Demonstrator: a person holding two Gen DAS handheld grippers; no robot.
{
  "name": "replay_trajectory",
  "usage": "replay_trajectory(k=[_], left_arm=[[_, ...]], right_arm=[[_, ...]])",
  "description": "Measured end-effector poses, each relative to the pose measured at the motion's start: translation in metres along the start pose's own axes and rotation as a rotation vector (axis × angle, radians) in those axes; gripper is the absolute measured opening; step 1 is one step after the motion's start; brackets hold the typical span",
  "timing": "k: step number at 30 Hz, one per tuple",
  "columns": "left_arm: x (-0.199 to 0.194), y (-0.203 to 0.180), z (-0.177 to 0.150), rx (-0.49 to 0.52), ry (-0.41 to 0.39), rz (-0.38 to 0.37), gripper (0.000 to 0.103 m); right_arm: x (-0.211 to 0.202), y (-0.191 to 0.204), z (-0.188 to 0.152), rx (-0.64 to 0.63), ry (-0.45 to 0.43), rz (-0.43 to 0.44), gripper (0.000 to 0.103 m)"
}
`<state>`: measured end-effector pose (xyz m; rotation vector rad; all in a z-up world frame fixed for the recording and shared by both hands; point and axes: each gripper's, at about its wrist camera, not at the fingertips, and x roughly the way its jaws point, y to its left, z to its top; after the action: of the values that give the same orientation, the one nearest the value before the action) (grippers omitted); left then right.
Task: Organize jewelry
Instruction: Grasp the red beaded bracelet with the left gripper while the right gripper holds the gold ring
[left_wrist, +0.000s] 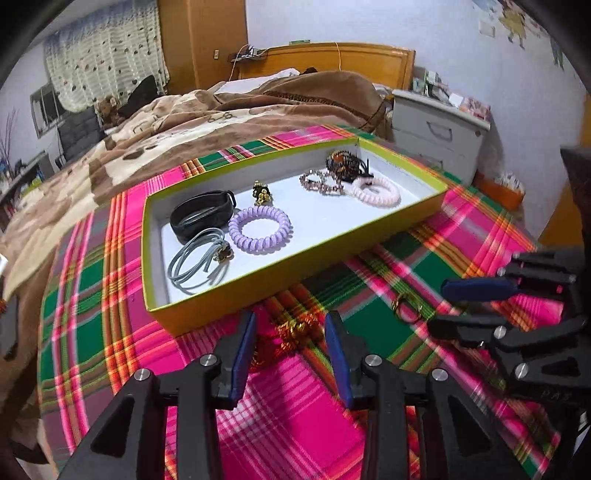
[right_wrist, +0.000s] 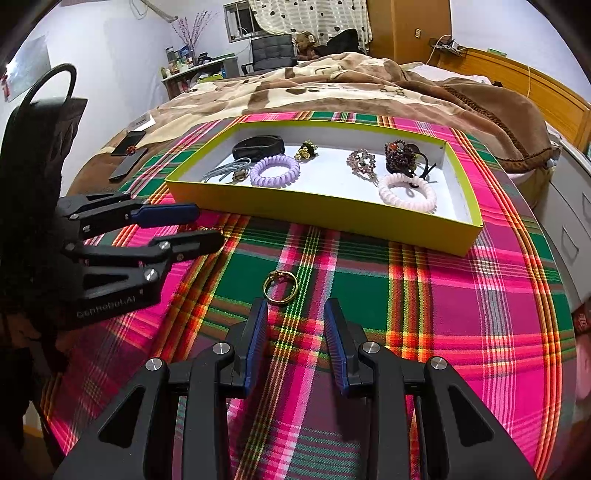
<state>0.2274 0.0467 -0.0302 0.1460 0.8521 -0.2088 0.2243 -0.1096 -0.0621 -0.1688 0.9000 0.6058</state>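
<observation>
Right claw: its blue-padded jaws are held wide apart and empty, pointed down at the pink, green and orange plaid cloth spread over the bed.
Gold ring: a thin gold metal ring is seen lying flat on the plaid cloth just beyond the right claw's tips, touched by neither pad.
Left claw: the jaws are spread wide, with nothing gripped; a small gold and red ornament lies on the cloth between and just past the tips, its exact kind blurred.
Tray: a shallow yellow-green cardboard box lid with a white floor is set farther out on the cloth, well apart from the ring.
Already placed: a black band, a grey cord loop, a lilac spiral hair tie, a small gold charm, a pale pink beaded bracelet, a dark beaded bracelet and a pale pink spiral tie are gathered inside.
Progress: most pieces are judged sorted; the ring and the ornament remain outside the tray.
Background: a brown patterned blanket covers the bed beyond.
</observation>
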Motion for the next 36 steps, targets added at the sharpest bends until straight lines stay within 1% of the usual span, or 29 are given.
replay_trajectory(k=[1, 2, 4, 6, 9, 15, 23, 27, 31, 33, 34, 36], left_arm=[[-0.001, -0.002, -0.001, 0.013, 0.001, 0.013, 0.037], [-0.002, -0.004, -0.002, 0.023, 0.0, 0.02, 0.034], [-0.003, -0.008, -0.004, 0.037, 0.005, 0.023, 0.03], [-0.003, -0.01, -0.006, 0.046, 0.007, 0.025, 0.024], [-0.006, -0.012, -0.008, 0.05, 0.008, 0.031, 0.017], [-0.015, -0.006, -0.013, -0.003, -0.002, 0.012, 0.016], [-0.032, 0.013, -0.024, -0.121, -0.034, -0.018, 0.016], [-0.038, 0.018, -0.028, -0.154, -0.043, -0.031, 0.016], [-0.041, 0.02, -0.031, -0.173, -0.046, -0.043, 0.016], [-0.042, 0.021, -0.032, -0.176, -0.049, -0.045, 0.016], [-0.043, 0.02, -0.032, -0.177, -0.051, -0.046, 0.016], [-0.044, 0.02, -0.032, -0.178, -0.056, -0.05, 0.016]], right_arm=[[0.0, 0.0, 0.0, 0.0, 0.0, -0.001, 0.032], [0.0, 0.0, 0.0, 0.0, -0.001, -0.001, 0.032], [0.0, 0.0, 0.0, 0.0, -0.001, 0.0, 0.032], [-0.001, 0.0, 0.0, 0.0, -0.002, 0.002, 0.032], [-0.002, 0.001, 0.001, -0.006, -0.004, 0.003, 0.032], [-0.001, 0.002, 0.005, -0.015, -0.01, 0.01, 0.032], [0.012, 0.014, 0.011, -0.073, 0.015, 0.015, 0.032], [0.018, 0.02, 0.014, -0.121, 0.027, -0.001, 0.032], [0.02, 0.02, 0.015, -0.13, 0.033, -0.004, 0.032], [0.02, 0.02, 0.014, -0.129, 0.034, -0.008, 0.025], [0.019, 0.02, 0.014, -0.13, 0.033, -0.015, 0.023], [0.019, 0.019, 0.013, -0.125, 0.033, -0.015, 0.023]])
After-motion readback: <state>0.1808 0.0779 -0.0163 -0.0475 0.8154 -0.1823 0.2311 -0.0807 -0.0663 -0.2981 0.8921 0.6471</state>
